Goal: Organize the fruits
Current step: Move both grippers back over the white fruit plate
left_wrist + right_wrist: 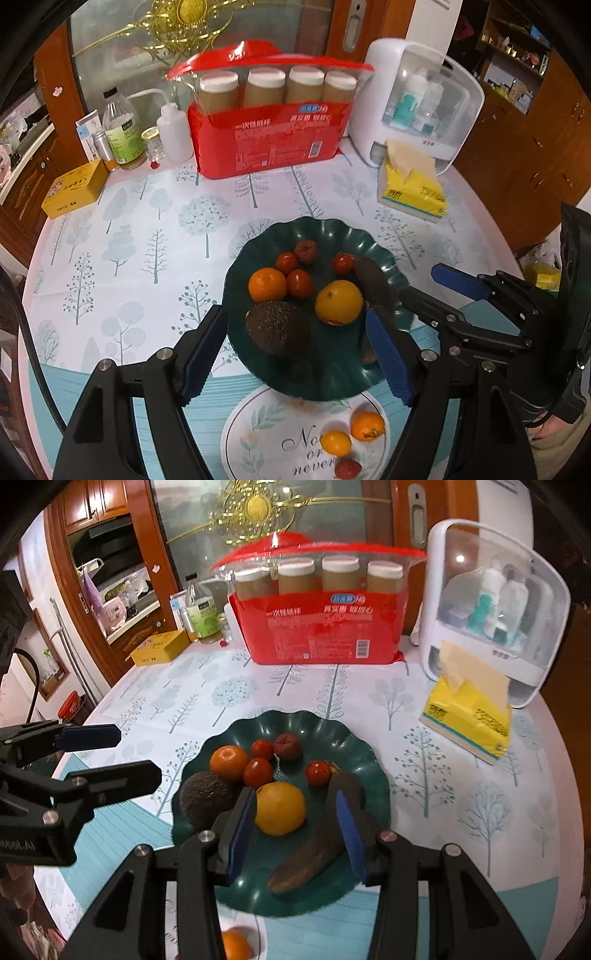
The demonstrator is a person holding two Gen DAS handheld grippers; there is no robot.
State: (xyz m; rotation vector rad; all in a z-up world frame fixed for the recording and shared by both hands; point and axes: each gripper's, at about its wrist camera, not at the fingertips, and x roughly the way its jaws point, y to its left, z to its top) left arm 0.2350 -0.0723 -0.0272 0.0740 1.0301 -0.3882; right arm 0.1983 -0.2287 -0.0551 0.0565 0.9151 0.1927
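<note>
A dark green scalloped plate [332, 236] [354, 746] holds an avocado [277, 328] [205, 797], a tangerine [267, 284] [228, 762], a yellow orange [338, 301] [280, 808], several small red fruits [300, 283] [258, 771] and a brown overripe banana [371, 282] [310, 864]. My left gripper [295, 354] is open above the plate's near side. My right gripper [295, 830] [421, 284] is open and empty over the banana and the yellow orange. A white printed plate [258, 424] nearer me holds two small oranges [366, 425] and a strawberry [347, 468].
The round table has a tree-print cloth [147, 221]. At the back stand a red pack of paper cups [271, 122] [325, 616], a white storage box [417, 103] [491, 609], a yellow tissue pack [412, 184] [469, 716], bottles [123, 129] and a yellow tin [75, 188].
</note>
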